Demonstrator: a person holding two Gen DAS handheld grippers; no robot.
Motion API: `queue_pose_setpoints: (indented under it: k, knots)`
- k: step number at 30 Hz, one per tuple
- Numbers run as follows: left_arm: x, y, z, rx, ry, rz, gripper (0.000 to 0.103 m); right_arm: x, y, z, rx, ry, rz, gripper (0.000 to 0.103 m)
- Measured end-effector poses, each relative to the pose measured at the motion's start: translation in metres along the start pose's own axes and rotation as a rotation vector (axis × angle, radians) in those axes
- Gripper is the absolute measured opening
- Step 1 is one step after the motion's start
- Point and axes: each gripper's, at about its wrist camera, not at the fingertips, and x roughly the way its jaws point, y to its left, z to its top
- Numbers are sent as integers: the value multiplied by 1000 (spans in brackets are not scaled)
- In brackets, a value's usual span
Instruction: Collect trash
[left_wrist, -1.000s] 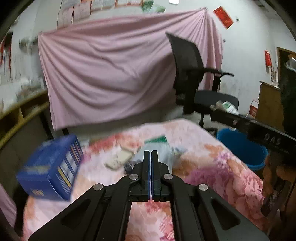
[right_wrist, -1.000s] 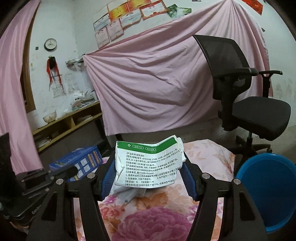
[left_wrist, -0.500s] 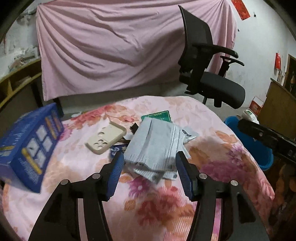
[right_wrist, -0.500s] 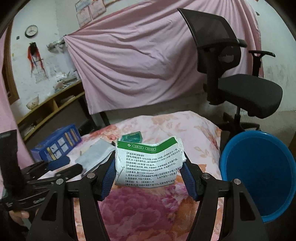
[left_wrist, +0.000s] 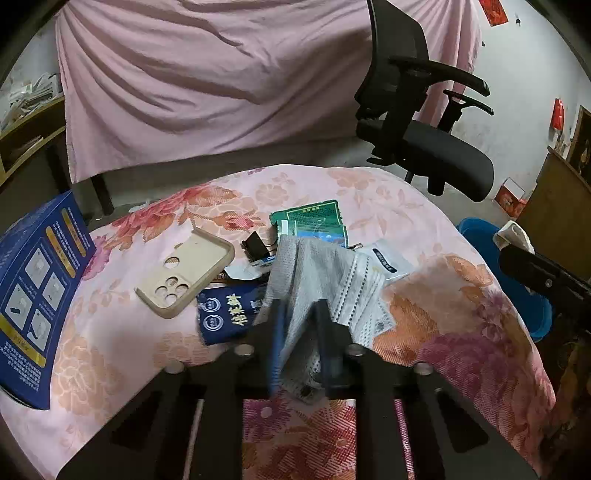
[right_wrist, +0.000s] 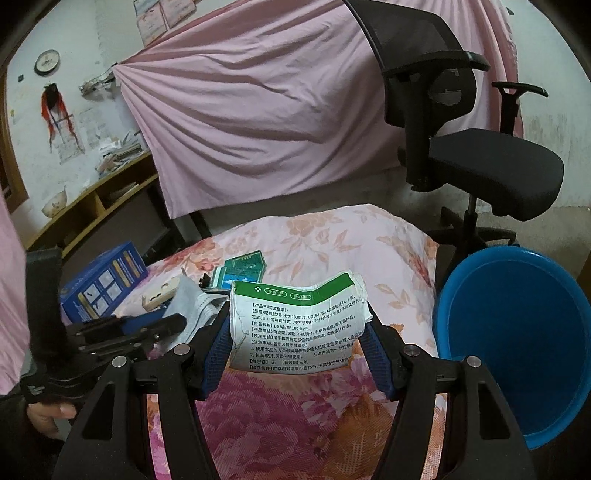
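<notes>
A: What have the fingers got?

B: The left gripper (left_wrist: 299, 332) is closing its jaws with the grey face mask (left_wrist: 325, 280) between them. The right gripper (right_wrist: 299, 343) stands partly apart, clamped on a creased green-and-white packet (right_wrist: 295, 325).

A: And around them?

B: The mask lies on the floral cloth (left_wrist: 443, 332), over a dark blue wrapper (left_wrist: 229, 314), beside a beige phone case (left_wrist: 188, 273). The blue basin (right_wrist: 517, 339) sits right of the packet.
</notes>
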Motion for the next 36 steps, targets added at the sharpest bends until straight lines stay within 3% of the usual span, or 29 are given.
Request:
queue_pose_setpoints:
  k: [9, 16, 26, 33, 36]
  knots:
    - [-19, -10, -5, 49, -68, 21, 0, -2, 1, -1, -8, 5, 12, 63]
    - [-47, -27, -6, 79, -175, 31, 0, -16, 1, 2, -16, -70, 20, 63]
    - [-103, -65, 16, 145, -423, 27, 0, -70, -13, 12, 23, -338, 16, 63]
    - [-125, -120, 36, 230, -561, -39, 0, -114, -34, 11, 35, -545, -94, 64]
    - [-125, -146, 41, 267, -588, -80, 0, -128, -47, 10, 35, -589, -156, 64]
